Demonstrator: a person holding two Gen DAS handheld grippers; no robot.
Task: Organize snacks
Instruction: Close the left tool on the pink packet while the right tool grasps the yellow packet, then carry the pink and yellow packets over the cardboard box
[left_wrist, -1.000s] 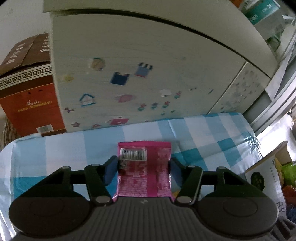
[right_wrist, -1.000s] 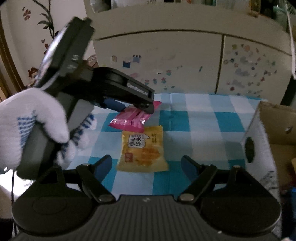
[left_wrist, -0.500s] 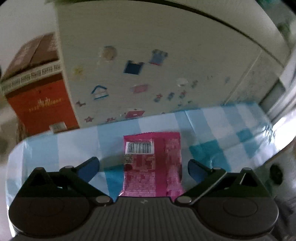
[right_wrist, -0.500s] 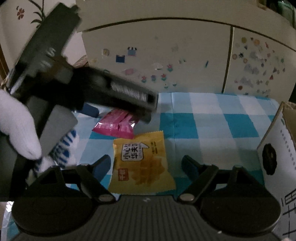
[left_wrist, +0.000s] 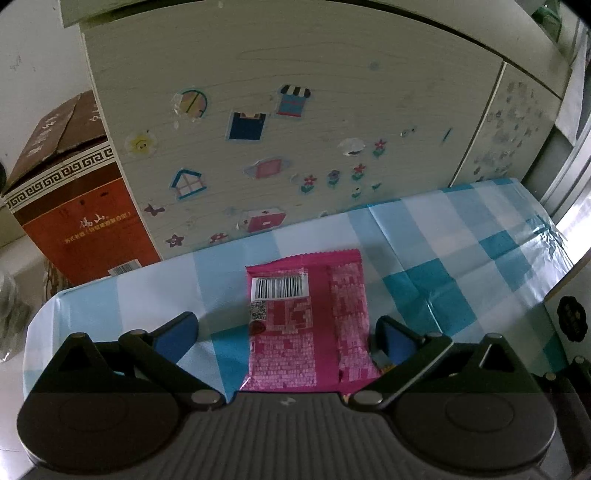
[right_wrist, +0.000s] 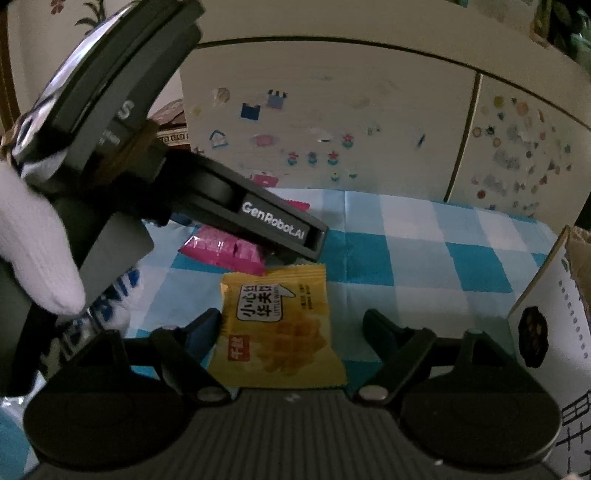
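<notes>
A pink snack packet (left_wrist: 308, 321) with a barcode lies flat on the blue-checked tablecloth (left_wrist: 443, 280). My left gripper (left_wrist: 286, 334) is open, its fingers standing apart on either side of the packet. In the right wrist view the same pink packet (right_wrist: 223, 251) lies partly under the left gripper's body. A yellow snack packet (right_wrist: 280, 326) lies on the cloth between the fingers of my open right gripper (right_wrist: 293, 325); its left edge touches the left finger.
A white cabinet with stickers (left_wrist: 295, 129) stands behind the table. A red-brown carton (left_wrist: 70, 192) sits at the far left. A white cardboard box (right_wrist: 546, 325) stands at the right edge. A gloved hand (right_wrist: 37, 258) holds the left gripper.
My left gripper has opened and let go of the pink packet, which now lies on the cloth. My right gripper has moved closer over the yellow packet.
</notes>
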